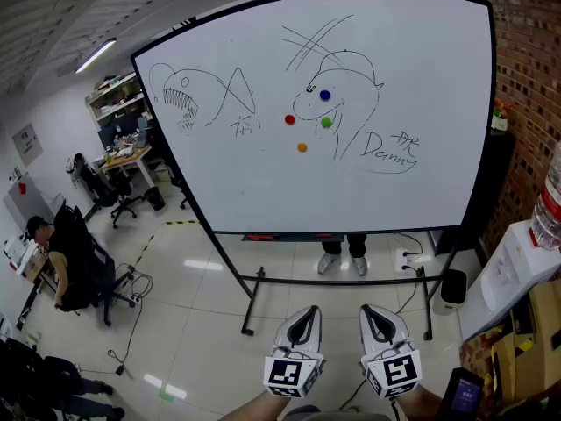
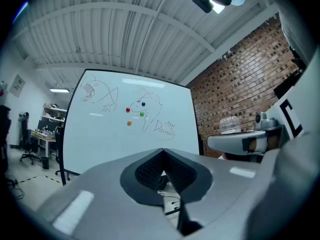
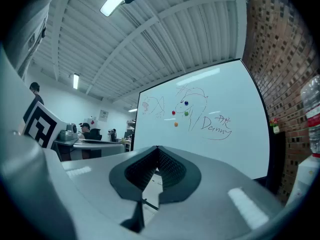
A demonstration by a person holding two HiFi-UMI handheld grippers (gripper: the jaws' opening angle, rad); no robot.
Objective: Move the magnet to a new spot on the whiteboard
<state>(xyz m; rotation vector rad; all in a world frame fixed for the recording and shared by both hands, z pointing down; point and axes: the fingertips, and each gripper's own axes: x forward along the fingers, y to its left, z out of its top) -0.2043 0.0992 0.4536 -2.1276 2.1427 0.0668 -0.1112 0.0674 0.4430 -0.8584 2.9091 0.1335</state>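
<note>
A large whiteboard [image 1: 263, 182] stands upright on a dark wheeled frame [image 1: 254, 301] in an open office with a glossy tiled floor [image 1: 193, 314]. Four round magnets sit on its upper middle, all clustered on a marker sketch of a long-snouted creature [image 1: 346, 90]. The blue magnet [image 1: 325, 96] is highest, where the creature's eye would be. The green magnet [image 1: 326, 122] lies just below it, the red magnet [image 1: 290, 119] is left of the green one at about the same height, and the orange magnet [image 1: 302, 147] is lowest, below and between red and green. None of them touches another. To the left on the board is a second sketch, seemingly a toothy fish [image 1: 188, 90], though the lines are thin and hard to read at this range. A scrawled word [image 1: 390, 154] sits right of the creature.

Both grippers are low at the near edge of the head view, side by side, well apart from the board and pointing towards it. The left gripper [image 1: 304, 312] has its jaws pressed together with nothing between them, and the right gripper [image 1: 377, 310] has its jaws together too, also empty.

A brick wall [image 1: 535, 60] runs along the right, with a white water dispenser [image 1: 504, 274] near it. A pair of shoes [image 1: 342, 261] shows under the board's lower edge. Far to the left a person [image 1: 53, 253] sits in a dark office chair [image 1: 92, 274] near cluttered desks [image 1: 127, 156]
</note>
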